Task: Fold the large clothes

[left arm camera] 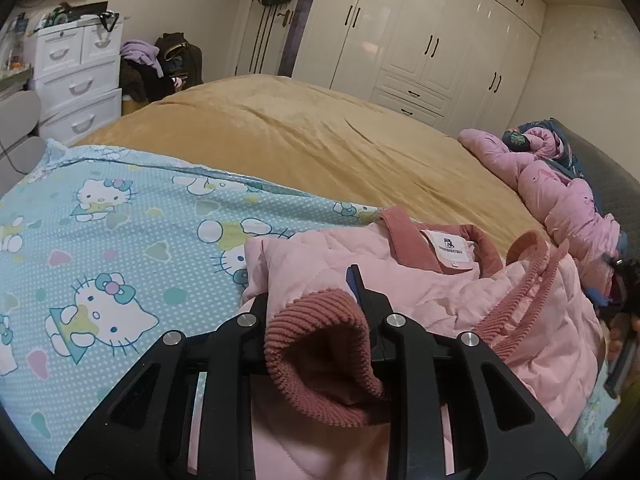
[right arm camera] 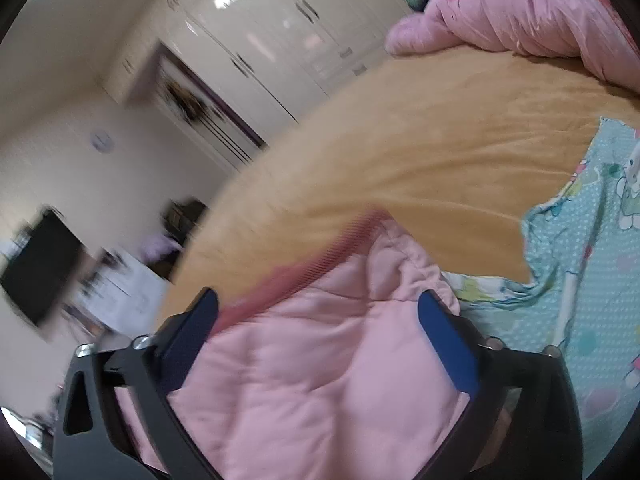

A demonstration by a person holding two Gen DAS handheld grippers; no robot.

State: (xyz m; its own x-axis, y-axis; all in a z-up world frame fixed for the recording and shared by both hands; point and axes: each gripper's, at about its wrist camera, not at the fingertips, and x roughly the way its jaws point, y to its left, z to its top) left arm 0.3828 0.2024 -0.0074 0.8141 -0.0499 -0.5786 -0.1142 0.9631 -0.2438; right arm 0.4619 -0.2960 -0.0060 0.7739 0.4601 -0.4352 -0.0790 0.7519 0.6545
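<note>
Pink quilted jacket [left arm camera: 440, 292] lies crumpled on the Hello Kitty sheet [left arm camera: 120, 240] at the near edge of the bed, collar toward the wardrobe, long axis running toward us. Our left gripper [left arm camera: 316, 300] is clamped on the ribbed cuff [left arm camera: 320, 332]. Our right gripper [right arm camera: 320, 312] stands wide around the hem [right arm camera: 320, 248], so we should close it before carrying both across evenly.

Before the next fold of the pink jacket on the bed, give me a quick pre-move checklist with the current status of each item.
1. Left tongs gripping the ribbed cuff: ok, the cuff is bunched between the fingers.
2. Right tongs closed on the jacket: not ok, the fingers stand wide apart around the fabric.
3. Jacket spread flat: not ok, it is rumpled around the collar.
4. Room to fold on the cartoon-cat sheet: ok on the left.
5. Pink quilt away from the jacket: ok.
6. Right view sharpness: not ok, blurred.
</note>
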